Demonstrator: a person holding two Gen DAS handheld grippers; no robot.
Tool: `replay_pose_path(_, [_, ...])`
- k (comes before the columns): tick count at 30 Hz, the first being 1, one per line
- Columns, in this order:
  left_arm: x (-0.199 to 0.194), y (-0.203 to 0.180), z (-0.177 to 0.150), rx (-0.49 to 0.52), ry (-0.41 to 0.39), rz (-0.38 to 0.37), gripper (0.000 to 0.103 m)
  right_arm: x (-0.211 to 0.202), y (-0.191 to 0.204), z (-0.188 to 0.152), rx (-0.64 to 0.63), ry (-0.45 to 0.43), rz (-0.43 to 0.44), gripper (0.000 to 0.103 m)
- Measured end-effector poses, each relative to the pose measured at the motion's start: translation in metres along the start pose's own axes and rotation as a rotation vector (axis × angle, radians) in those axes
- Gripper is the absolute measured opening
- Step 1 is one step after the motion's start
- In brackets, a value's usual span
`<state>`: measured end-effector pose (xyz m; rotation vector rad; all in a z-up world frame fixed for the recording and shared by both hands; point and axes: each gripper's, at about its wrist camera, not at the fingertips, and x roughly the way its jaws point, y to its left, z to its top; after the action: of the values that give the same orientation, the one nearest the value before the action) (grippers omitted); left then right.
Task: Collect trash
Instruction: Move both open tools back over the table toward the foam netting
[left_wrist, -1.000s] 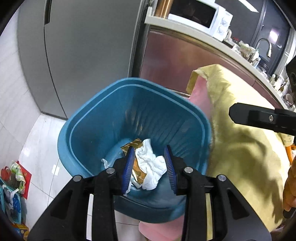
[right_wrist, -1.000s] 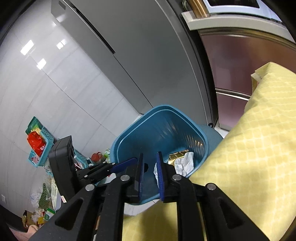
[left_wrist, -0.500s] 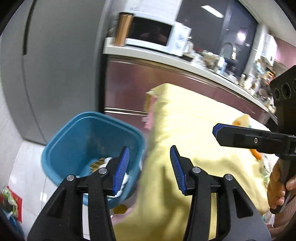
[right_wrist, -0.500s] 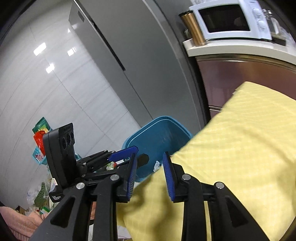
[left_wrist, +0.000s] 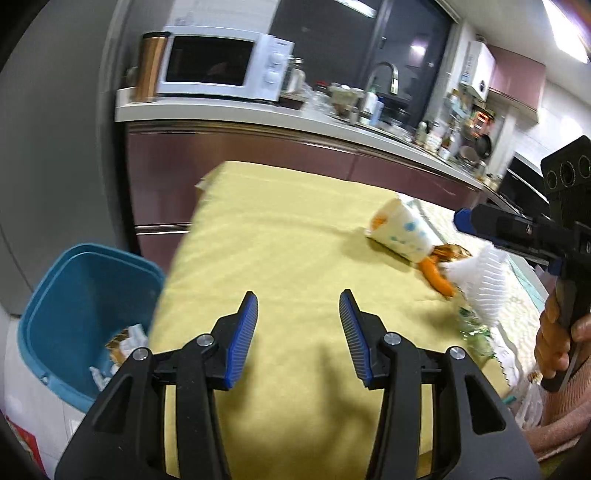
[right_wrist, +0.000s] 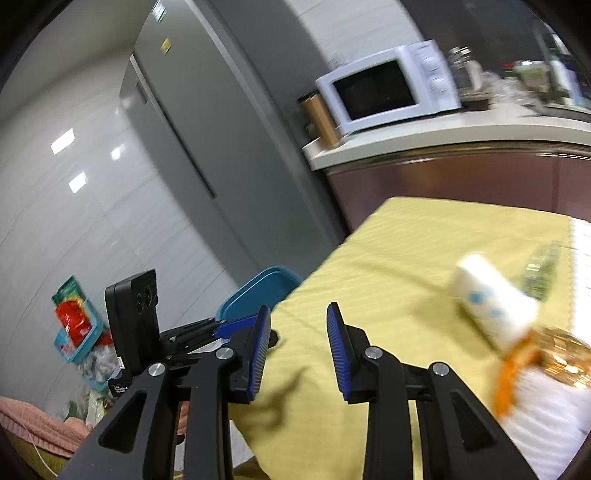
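Note:
My left gripper (left_wrist: 298, 332) is open and empty above the yellow tablecloth (left_wrist: 280, 251). The blue trash bin (left_wrist: 85, 310) stands on the floor to its left, with paper and a gold wrapper (left_wrist: 122, 339) inside. A tipped white paper cup (left_wrist: 400, 230) with blue dots lies far right on the table, beside orange peel (left_wrist: 437, 277), white foam netting (left_wrist: 480, 284) and a gold wrapper (right_wrist: 557, 358). My right gripper (right_wrist: 297, 350) is open and empty over the cloth; the cup (right_wrist: 495, 306) lies to its right. The bin's rim (right_wrist: 258, 291) shows beyond the table edge.
A kitchen counter (left_wrist: 258, 114) with a white microwave (left_wrist: 221, 68) and sink clutter runs behind the table. A grey fridge (right_wrist: 207, 122) stands to the left. Baskets of bags (right_wrist: 74, 325) sit on the floor. Green wrapper scraps (left_wrist: 474, 328) lie near the table's right edge.
Both grippers have swung from over the bin toward the table, and their jaws have opened wider. The cup and peel have come into view.

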<state>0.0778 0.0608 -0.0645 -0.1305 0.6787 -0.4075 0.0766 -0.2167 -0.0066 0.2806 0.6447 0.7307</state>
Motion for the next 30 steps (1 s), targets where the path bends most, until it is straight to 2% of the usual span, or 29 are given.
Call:
replay_pose_path(3, [0.006,-0.017,0.001,0.024,0.014,-0.039,0.046,-0.032,-0.017,-0.007,0.035,-0.053,-0.061,0.034])
replay_pose_path(10, [0.023,-0.066,0.006,0.098,0.042,-0.160,0.049,-0.100,-0.071,-0.024,0.147,-0.160,-0.227,0.035])
replay_pose_path(13, [0.031,-0.090,0.009,0.134,0.058,-0.222,0.050,-0.115,-0.086,-0.032,0.178,-0.184,-0.263,0.036])
replay_pose_path(15, [0.036,-0.106,0.009,0.153,0.071,-0.264,0.052,-0.123,-0.096,-0.037,0.196,-0.196,-0.291,0.042])
replay_pose_path(20, [0.051,-0.142,0.010,0.215,0.093,-0.322,0.057,-0.126,-0.117,-0.048,0.220,-0.185,-0.295,0.050])
replay_pose_path(24, [0.069,-0.163,0.011,0.252,0.129,-0.347,0.057,-0.120,-0.125,-0.052,0.205,-0.164,-0.285,0.054])
replay_pose_path(26, [0.076,-0.170,0.010,0.265,0.142,-0.350,0.057,-0.116,-0.126,-0.052,0.193,-0.156,-0.285,0.059])
replay_pose_path(30, [0.090,-0.184,0.010,0.279,0.175,-0.369,0.056,-0.109,-0.130,-0.053,0.172,-0.136,-0.268,0.059])
